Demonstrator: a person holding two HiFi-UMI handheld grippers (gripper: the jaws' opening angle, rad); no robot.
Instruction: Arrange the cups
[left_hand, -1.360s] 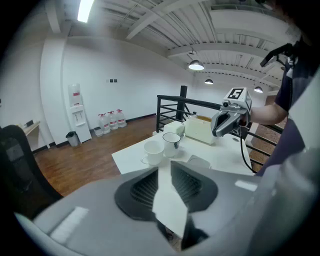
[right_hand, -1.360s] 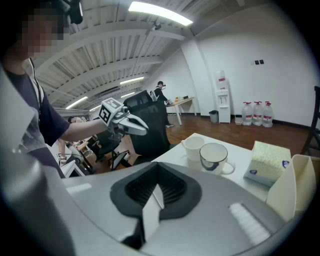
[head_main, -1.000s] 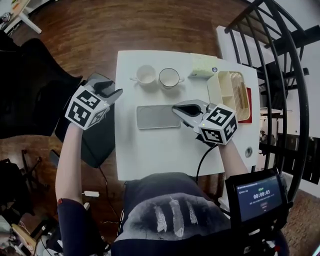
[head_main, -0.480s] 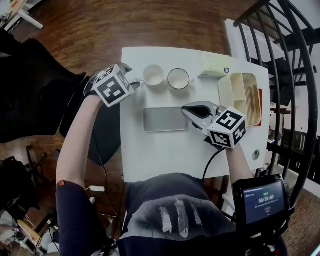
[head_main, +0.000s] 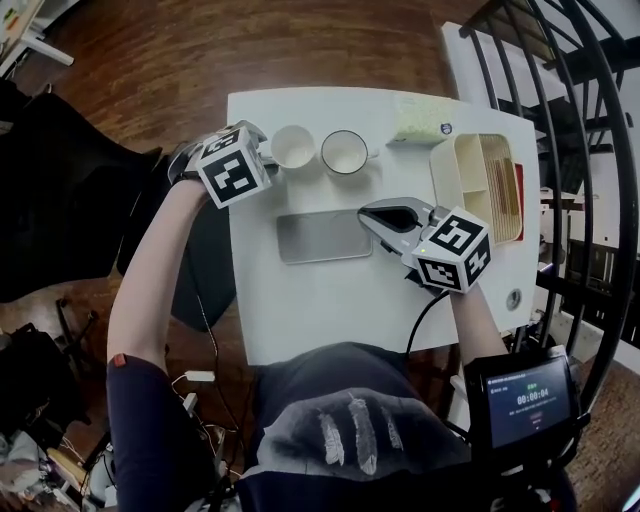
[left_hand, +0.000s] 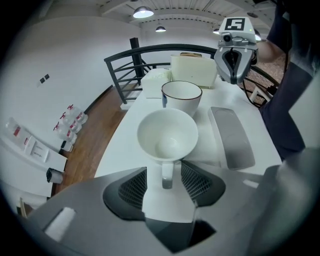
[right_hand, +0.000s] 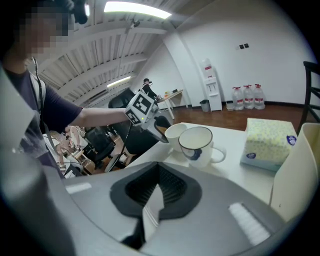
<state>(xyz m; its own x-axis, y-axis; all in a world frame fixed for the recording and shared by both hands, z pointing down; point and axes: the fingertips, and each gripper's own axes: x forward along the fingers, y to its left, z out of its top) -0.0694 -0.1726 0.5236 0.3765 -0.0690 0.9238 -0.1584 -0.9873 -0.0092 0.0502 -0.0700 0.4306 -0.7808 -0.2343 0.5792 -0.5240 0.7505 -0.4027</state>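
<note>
Left tongs (left_hand: 164, 169) had just been opening and stood spread either side of the handle (left_hand: 166, 176) of the white cup (left_hand: 167, 135), not pinching it: lined up, I judged, to grab there. Right tongs (right_hand: 157, 175) were pressed together, empty, poised over the table (head_main: 330, 310) by the grey tray (head_main: 322, 236). Both cups sat near the far edge; the dark-rimmed cup (left_hand: 181, 95) just beside the white one crowded any swing, tissue box (head_main: 420, 118) beyond.
</note>
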